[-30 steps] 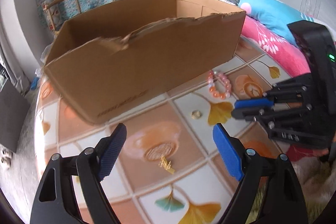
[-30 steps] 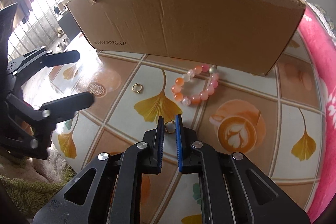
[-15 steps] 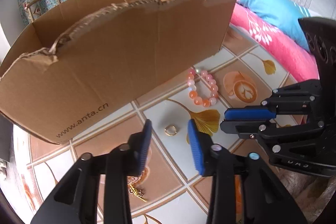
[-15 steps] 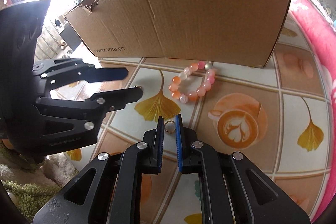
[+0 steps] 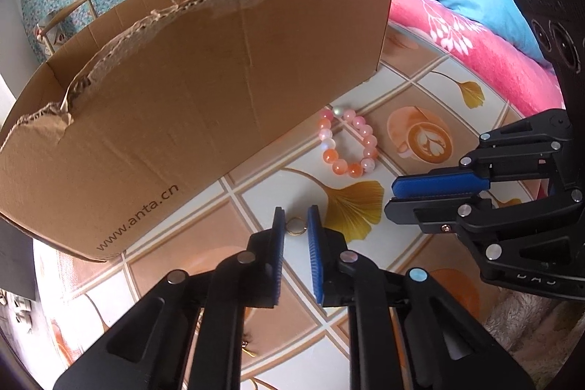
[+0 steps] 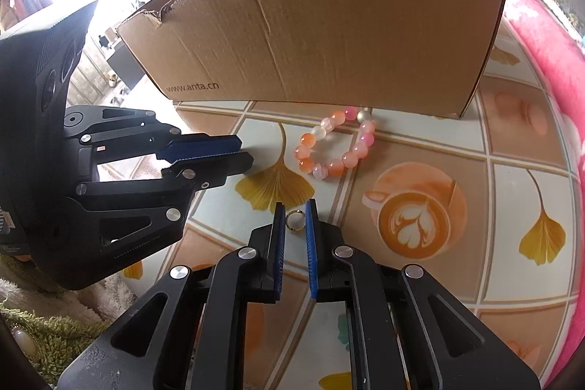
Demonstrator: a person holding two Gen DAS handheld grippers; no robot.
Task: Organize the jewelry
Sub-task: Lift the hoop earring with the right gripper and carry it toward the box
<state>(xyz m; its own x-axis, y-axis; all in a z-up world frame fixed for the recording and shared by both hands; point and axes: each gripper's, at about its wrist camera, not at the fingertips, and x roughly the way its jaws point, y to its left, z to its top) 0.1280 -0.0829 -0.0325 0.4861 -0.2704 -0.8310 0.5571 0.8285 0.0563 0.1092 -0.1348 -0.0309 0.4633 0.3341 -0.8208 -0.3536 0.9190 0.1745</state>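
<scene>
A small gold ring point(image 5: 295, 226) sits between the blue pads of my left gripper point(image 5: 294, 222), which has closed on it on the tiled tabletop. A second gold ring point(image 6: 295, 220) sits between the pads of my right gripper point(image 6: 295, 217), which is shut on it. A pink and orange bead bracelet point(image 5: 347, 143) lies on the table in front of the torn cardboard box point(image 5: 204, 105); it also shows in the right wrist view point(image 6: 334, 143). The right gripper point(image 5: 437, 190) is seen at the right of the left wrist view, the left gripper point(image 6: 210, 154) at the left of the right wrist view.
A small gold charm point(image 5: 248, 349) lies on the table below my left gripper. A pink and blue blanket point(image 5: 475, 35) borders the table on the right. A fuzzy green and white mat point(image 6: 44, 328) lies at the table's near left edge.
My left gripper has moved forward and right from the gold charm to a ring and narrowed from wide open to closed around it. My right gripper has stayed shut on its ring.
</scene>
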